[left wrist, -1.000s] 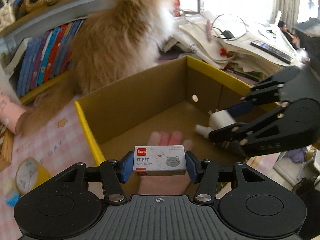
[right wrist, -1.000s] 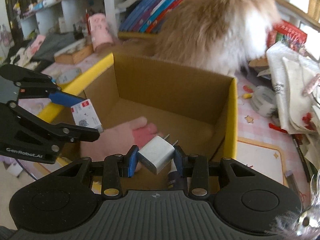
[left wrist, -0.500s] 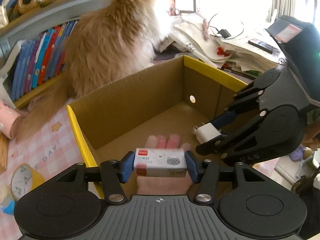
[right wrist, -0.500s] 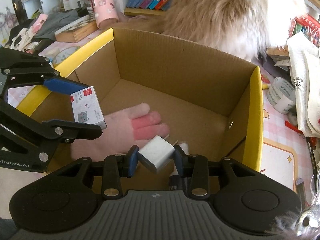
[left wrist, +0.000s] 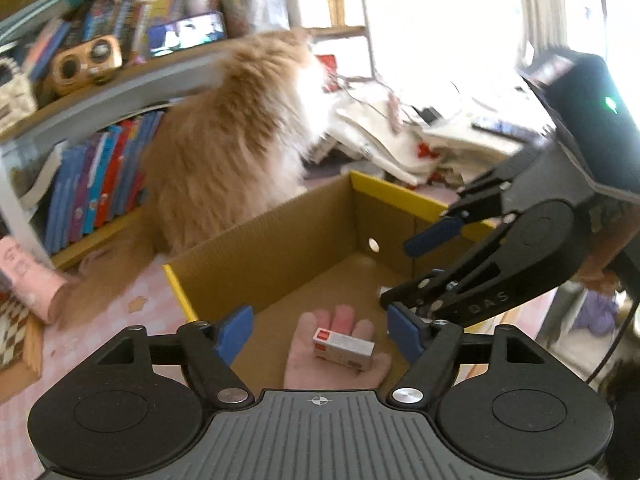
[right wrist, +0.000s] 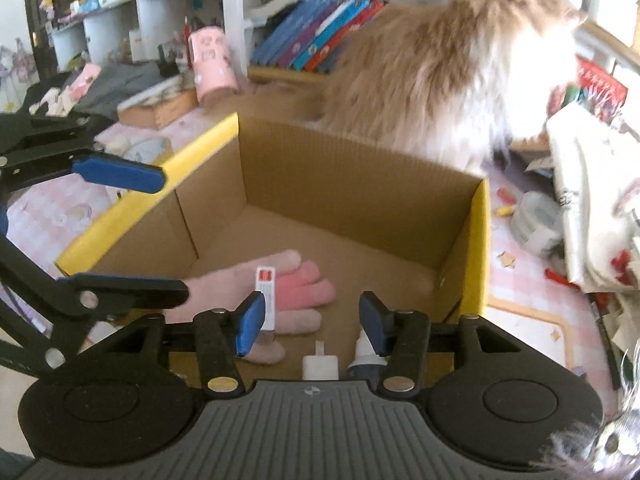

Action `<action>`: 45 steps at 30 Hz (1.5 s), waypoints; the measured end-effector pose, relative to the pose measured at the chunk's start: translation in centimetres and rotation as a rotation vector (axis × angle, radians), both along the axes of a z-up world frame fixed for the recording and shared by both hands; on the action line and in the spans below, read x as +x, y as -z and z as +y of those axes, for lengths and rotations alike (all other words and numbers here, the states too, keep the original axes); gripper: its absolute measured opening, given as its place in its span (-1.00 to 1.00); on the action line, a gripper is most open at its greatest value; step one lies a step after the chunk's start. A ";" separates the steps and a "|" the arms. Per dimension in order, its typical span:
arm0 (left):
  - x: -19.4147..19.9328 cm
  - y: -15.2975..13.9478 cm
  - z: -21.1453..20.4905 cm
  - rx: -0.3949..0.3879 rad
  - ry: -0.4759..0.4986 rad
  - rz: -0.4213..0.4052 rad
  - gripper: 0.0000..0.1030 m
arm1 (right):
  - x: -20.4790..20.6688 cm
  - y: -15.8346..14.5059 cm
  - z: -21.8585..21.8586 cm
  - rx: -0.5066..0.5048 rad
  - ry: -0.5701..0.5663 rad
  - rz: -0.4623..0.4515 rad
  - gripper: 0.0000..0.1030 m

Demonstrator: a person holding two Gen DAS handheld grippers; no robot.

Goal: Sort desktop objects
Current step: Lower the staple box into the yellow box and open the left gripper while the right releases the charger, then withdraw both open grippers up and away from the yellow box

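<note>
Deliberately, I was spreading both hand-held grippers, left (left wrist: 320, 330) and right (right wrist: 310, 320), empty, dropping the small white staple box (left wrist: 343, 350) and white plug charger (right wrist: 320, 366) into the yellow-rimmed cardboard box (left wrist: 280, 248).

1. A lived-in home study: a grey shelf (left wrist: 120, 104) packed with colourful upright books (right wrist: 320, 36).
2. A fluffy ginger-and-white cat (left wrist: 236, 136) sits on the pink checked desk cover (right wrist: 516, 276).
3. Loose papers (left wrist: 400, 136) crowd its far edge.

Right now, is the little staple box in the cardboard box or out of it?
In. The staple box lies on the pink glove inside the cardboard box, free of the opening left gripper.
</note>
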State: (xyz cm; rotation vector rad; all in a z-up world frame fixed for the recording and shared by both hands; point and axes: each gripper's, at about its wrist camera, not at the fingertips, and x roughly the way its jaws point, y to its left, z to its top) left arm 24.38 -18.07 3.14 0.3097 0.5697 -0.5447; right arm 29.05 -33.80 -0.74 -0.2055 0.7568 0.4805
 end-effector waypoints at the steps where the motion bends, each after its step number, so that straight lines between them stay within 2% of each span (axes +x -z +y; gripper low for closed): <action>1: -0.2 -0.3 0.4 -0.016 -0.015 0.002 0.53 | -0.3 -0.3 -0.1 0.007 0.008 -0.012 0.01; 8: -1.6 -2.0 3.4 -0.069 -0.104 0.023 0.58 | -3.3 -2.1 0.0 0.025 0.060 -0.100 0.10; 20: -5.1 -1.6 7.2 -0.109 -0.139 0.068 0.58 | -8.4 -3.5 0.3 0.049 0.209 -0.121 0.11; 29: -7.7 0.0 9.9 -0.110 -0.120 0.110 0.58 | -12.7 -2.6 1.0 0.066 0.328 -0.075 0.12; 34: -9.3 1.0 11.5 -0.097 -0.121 0.126 0.58 | -14.9 -1.1 2.1 0.091 0.395 -0.002 0.12; 45: -13.1 3.2 15.9 -0.045 -0.156 0.182 0.58 | -18.9 1.6 8.0 0.122 0.427 0.113 0.12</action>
